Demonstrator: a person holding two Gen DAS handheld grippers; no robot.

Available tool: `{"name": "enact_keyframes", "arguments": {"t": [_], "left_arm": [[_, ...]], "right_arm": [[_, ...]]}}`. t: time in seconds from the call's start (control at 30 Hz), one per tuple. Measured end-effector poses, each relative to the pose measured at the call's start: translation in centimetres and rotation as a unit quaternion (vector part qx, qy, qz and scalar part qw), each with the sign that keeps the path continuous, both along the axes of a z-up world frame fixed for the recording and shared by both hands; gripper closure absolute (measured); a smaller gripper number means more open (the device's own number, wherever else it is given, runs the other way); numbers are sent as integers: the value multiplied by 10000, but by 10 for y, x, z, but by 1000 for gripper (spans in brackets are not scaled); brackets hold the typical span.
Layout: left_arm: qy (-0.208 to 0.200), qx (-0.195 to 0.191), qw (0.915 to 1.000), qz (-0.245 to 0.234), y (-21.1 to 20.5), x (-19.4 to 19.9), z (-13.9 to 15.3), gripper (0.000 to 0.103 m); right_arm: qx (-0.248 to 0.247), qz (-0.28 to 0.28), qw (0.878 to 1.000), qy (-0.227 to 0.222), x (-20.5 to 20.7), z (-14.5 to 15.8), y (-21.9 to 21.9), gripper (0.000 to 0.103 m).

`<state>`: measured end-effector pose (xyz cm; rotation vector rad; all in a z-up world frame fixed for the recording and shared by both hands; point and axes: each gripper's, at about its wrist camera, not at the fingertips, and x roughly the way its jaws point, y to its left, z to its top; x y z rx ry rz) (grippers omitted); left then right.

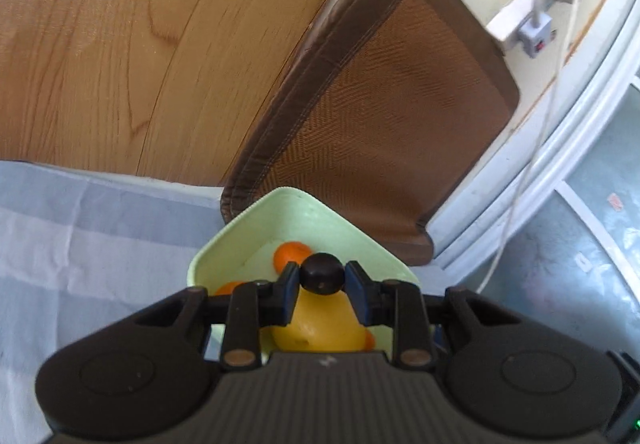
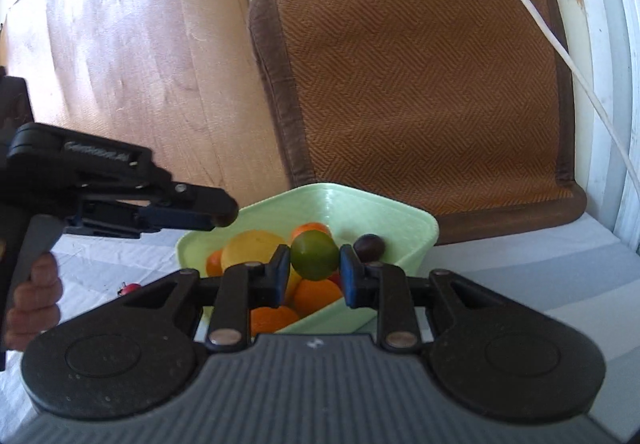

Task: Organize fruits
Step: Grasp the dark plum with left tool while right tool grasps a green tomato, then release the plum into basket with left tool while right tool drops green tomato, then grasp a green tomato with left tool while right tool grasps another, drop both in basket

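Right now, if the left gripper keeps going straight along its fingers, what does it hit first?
Probably the pale green bowl: the left gripper, shut on a dark round fruit, points down over it, toward an orange. Depth is unclear.

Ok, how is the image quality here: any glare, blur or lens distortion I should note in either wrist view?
Left wrist view: strong fisheye bend in the wood floor; cable motion-smeared; the dark fruit in the left gripper fairly sharp. Right wrist view: pale glare washes the wood floor; mat weave crisp; green fruit in the right gripper slightly soft.
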<state>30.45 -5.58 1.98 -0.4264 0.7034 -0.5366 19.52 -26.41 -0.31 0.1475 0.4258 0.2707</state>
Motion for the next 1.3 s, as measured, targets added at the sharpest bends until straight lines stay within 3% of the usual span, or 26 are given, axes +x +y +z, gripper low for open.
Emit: {"name": "enact_keyframes", "arguments": {"t": [0.07,0.2,0.37,0.5,0.63,0.73,0.83,0.9,1.03,1.3], "left_arm": [[75,39,10000,10,-5,10,-6,78],[153,141,9998,56,-11,16,-16,62],[58,26,9997,222,3,5,-9,62],[-318,-147,9985,430,41,-33,12,62],[-497,124,9956,784,87,-87,15,62],[-462,487,9935,915,107,-121,6,62],[-339,753,9932,824,112,-137,-8,62],[-190,738,9946,710,114,-137,-15,62],[-107,651,9966,487,109,-133,-24,62],[-136,332,9976,584,120,-139,-27,62]], "right_arm": [[-63,26,10000,-46,1,-2,1,72],[-130,24,9999,-98,2,-4,3,70],[5,-231,9994,-269,-4,1,-8,70],[300,-574,9974,-302,-8,2,-25,70],[590,-847,9936,-457,-13,7,-39,70],[994,-482,9914,-694,-23,14,-40,68],[1154,540,9904,-541,-31,21,-17,63],[972,1191,9878,-236,-36,20,11,63],[-254,1966,9800,158,-42,6,74,63],[-1147,2346,9638,531,-27,-12,129,63]]}}
